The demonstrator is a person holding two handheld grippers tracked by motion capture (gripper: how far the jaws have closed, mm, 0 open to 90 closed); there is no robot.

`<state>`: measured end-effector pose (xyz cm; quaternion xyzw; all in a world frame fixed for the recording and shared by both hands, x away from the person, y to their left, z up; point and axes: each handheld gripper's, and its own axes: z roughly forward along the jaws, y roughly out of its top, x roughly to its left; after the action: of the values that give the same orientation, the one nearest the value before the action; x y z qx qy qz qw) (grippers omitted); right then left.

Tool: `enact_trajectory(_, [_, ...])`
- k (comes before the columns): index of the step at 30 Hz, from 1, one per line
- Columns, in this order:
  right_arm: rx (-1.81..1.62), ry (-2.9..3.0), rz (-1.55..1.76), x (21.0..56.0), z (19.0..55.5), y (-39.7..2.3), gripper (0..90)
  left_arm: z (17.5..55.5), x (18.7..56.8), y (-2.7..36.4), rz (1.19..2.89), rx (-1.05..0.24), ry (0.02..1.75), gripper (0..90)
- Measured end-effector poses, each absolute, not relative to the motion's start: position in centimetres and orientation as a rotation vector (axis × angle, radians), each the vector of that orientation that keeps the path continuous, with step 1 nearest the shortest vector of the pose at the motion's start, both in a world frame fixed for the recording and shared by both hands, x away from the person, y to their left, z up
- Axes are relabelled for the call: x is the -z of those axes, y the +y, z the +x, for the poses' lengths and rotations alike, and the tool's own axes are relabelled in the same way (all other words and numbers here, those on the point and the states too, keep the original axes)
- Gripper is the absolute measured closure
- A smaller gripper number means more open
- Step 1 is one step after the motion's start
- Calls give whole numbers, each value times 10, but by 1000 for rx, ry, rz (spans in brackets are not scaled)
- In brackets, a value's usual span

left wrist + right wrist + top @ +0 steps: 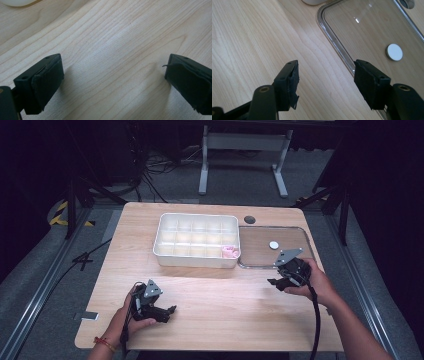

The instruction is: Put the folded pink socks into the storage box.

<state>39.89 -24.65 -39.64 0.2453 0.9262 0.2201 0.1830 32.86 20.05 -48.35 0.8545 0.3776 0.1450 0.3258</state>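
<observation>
A white compartment box [196, 241] stands at the back middle of the wooden table [215, 315], with a pink item [230, 251] in its front right cell. Right of it lies a clear lid [260, 251] with a small white disc [273, 245] on it. My right gripper [273, 283] hovers at the lid's near edge, jaws open and empty; its own view shows the clear lid [352, 32], the white disc [394, 52] and the gripper [325, 82] over bare wood. My left gripper [172, 310] rests low over the table near the front left, open and empty, as the left gripper [112, 80] view confirms.
A round dark cable hole [249, 219] sits in the table behind the lid. Beyond the table are a desk frame [245, 150] and cables on the grey floor. A corner of the white box [17, 2] shows at the top left of the left gripper view.
</observation>
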Motion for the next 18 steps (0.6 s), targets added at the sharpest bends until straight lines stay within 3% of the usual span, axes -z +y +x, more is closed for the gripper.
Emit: enact_trajectory(18, [-635, 2621, 733, 420, 381, -264, 374, 329, 483, 200, 2240, -380, 990, 23])
